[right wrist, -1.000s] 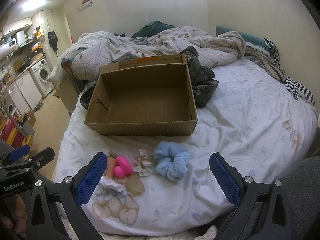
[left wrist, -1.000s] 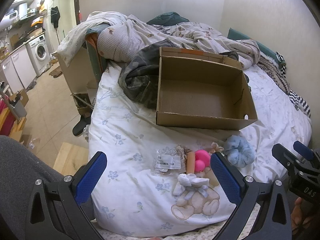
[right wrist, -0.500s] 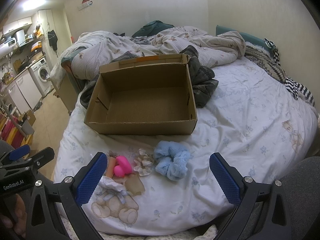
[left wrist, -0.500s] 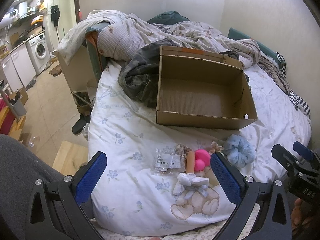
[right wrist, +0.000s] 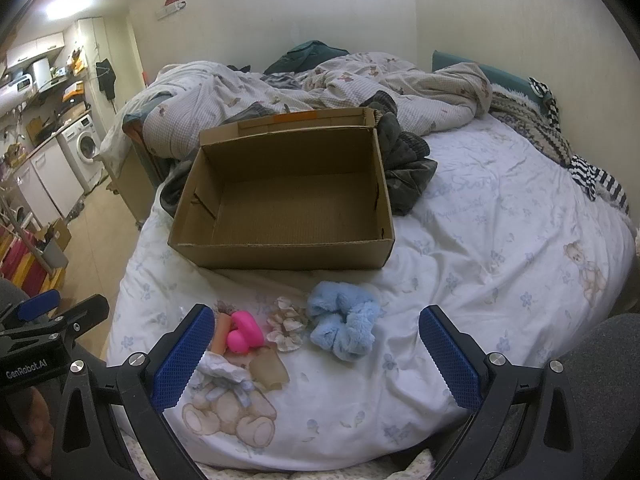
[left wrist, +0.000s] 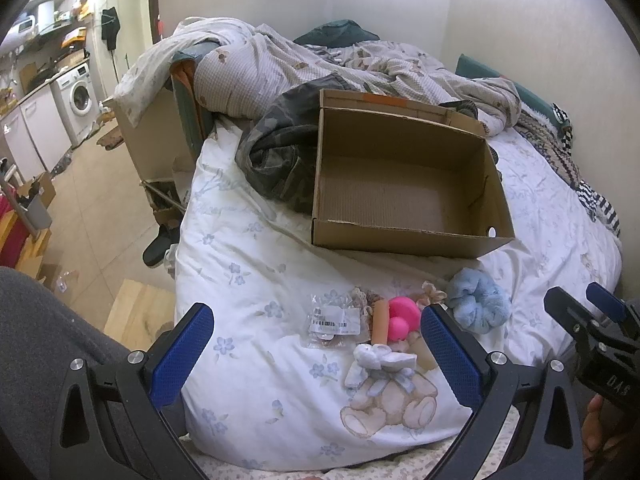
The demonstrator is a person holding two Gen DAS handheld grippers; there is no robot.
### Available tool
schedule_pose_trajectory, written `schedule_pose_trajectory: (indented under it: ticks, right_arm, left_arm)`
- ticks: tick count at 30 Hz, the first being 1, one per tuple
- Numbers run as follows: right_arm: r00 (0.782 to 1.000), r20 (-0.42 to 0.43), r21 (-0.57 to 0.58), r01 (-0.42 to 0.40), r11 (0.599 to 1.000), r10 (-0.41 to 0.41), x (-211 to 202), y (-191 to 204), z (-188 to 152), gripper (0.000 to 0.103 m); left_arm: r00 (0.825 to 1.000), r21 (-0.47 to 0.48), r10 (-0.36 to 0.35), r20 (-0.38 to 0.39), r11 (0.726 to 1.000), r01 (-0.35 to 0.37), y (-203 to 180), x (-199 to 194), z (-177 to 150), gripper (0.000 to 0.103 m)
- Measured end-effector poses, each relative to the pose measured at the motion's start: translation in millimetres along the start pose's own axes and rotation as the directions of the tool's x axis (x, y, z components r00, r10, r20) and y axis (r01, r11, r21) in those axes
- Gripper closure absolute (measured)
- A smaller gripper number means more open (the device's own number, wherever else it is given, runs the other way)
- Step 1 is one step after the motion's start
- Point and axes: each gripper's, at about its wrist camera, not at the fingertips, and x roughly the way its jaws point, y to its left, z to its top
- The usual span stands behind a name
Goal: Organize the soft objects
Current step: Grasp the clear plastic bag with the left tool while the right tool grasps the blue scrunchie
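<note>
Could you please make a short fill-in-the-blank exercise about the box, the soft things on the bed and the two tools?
1. The cardboard box on the bed holds ____ objects.
2. The fluffy scrunchie lying in front of the box has the colour light ____.
3. Both the left tool and the right tool have their jaws ____.
4. The pink toy lies to the ____ of the floral scrunchie in the right wrist view.

Missing words: no; blue; open; left
</note>
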Motion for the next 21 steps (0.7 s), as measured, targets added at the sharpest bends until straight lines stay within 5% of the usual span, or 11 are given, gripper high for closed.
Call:
schedule_pose_trajectory:
  ticks: [5, 11, 18, 21]
  right_arm:
    - [1.000, -0.014, 0.008, -0.021, 1.000, 0.021, -3, -1, 10, 0.000]
    - [0.991, -0.084, 0.055, -0.095, 0.994, 0.100, 4, -14, 37, 0.000]
    - [0.966, -0.222, 0.106, -0.108, 0.989, 0.129, 43, -32, 55, 0.000]
    - [0.949, -0.284, 0.125, -0.105, 0.987, 0.137, 64, -39, 54, 0.000]
  left_arm:
    - [0.998, -0.049, -0.031, -0.059, 0.998, 0.028, 8, -2, 12, 0.000]
    - [0.986, -0.058, 0.033, -0.161, 0.997, -0.043, 13, 15, 38, 0.000]
    - [0.945, -0.087, 0.010, -0.326, 0.995, -0.040, 21, 67, 50, 0.000]
    - [0.918, -0.096, -0.010, -0.396, 0.995, -0.030, 20, 91, 47, 0.010]
